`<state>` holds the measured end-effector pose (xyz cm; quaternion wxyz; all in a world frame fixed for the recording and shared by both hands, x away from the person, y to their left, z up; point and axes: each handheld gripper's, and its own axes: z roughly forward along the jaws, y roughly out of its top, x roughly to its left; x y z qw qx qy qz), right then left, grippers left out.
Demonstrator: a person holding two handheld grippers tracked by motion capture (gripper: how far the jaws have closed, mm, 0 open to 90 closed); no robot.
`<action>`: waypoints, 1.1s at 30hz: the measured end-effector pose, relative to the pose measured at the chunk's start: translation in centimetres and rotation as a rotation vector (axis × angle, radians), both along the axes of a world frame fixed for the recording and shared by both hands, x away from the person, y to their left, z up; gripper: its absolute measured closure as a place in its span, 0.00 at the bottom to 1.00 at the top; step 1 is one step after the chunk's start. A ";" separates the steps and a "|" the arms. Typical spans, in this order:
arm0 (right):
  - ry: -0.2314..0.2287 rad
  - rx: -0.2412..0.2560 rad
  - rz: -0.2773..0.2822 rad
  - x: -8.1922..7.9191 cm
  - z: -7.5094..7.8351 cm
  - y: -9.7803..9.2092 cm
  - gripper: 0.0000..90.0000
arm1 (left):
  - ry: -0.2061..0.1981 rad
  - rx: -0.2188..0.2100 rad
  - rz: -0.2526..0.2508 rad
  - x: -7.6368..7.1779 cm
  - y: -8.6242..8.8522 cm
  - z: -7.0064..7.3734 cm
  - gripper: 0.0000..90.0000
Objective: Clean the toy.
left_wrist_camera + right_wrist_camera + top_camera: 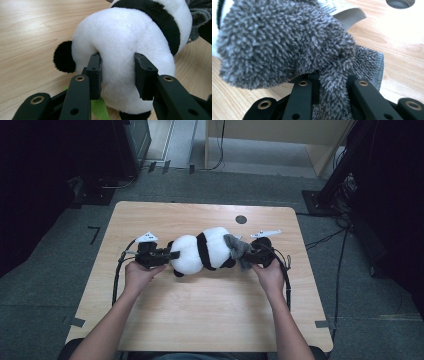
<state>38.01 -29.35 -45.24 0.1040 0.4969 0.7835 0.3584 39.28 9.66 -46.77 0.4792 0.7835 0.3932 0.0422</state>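
On table point(200, 305): left gripper point(117, 72) jaws clamped on panda point(125, 45); right gripper point(332, 87) jaws pinching grey cloth point(287, 42).

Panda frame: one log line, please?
left gripper: shut on panda | right gripper: shut on grey cloth | cloth against panda | on table
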 end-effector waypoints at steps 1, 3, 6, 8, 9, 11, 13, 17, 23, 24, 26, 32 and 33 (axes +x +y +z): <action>0.005 -0.023 -0.008 0.1 -0.1 -0.2 0.86 | 0.005 -0.002 0.000 0.0 0.1 0.0 0.69; 0.025 -0.065 -0.038 0.1 -0.3 -0.8 0.86 | 0.007 -0.003 0.003 0.1 0.1 0.0 0.69; 0.033 -0.014 -0.082 0.2 -0.2 -2.0 0.86 | 0.000 0.003 0.002 0.1 0.1 0.0 0.69; -0.010 0.030 -0.087 -0.1 0.7 -2.6 0.86 | -0.005 0.003 0.001 0.1 0.1 0.0 0.69; -0.032 0.044 -0.090 -0.3 1.3 -2.7 0.86 | -0.006 0.002 0.001 0.2 0.2 0.0 0.69; -0.075 0.066 -0.085 -0.8 2.6 -2.6 0.86 | -0.006 -0.002 0.000 0.2 0.2 0.0 0.69; -0.115 0.089 -0.065 -1.2 3.8 -1.9 0.86 | -0.010 -0.006 -0.003 0.1 0.1 0.1 0.69; -0.185 0.088 0.027 -2.1 5.8 1.1 0.86 | -0.004 -0.013 -0.002 0.1 0.1 0.1 0.69; -0.209 0.059 0.182 -2.5 5.9 7.1 0.86 | -0.002 -0.016 -0.007 0.0 0.0 0.2 0.70; -0.204 0.049 0.199 -2.5 5.6 8.0 0.86 | -0.001 -0.016 -0.008 0.0 0.0 0.2 0.70; -0.201 0.025 0.226 -2.3 4.7 9.4 0.86 | 0.002 -0.020 -0.008 -0.1 0.0 0.2 0.70; -0.157 0.055 0.283 -1.9 3.0 11.7 0.86 | 0.004 -0.021 -0.007 -0.3 -0.2 0.2 0.70; -0.151 0.050 0.293 -1.9 2.8 12.1 0.85 | 0.004 -0.020 -0.004 -0.3 -0.2 0.2 0.70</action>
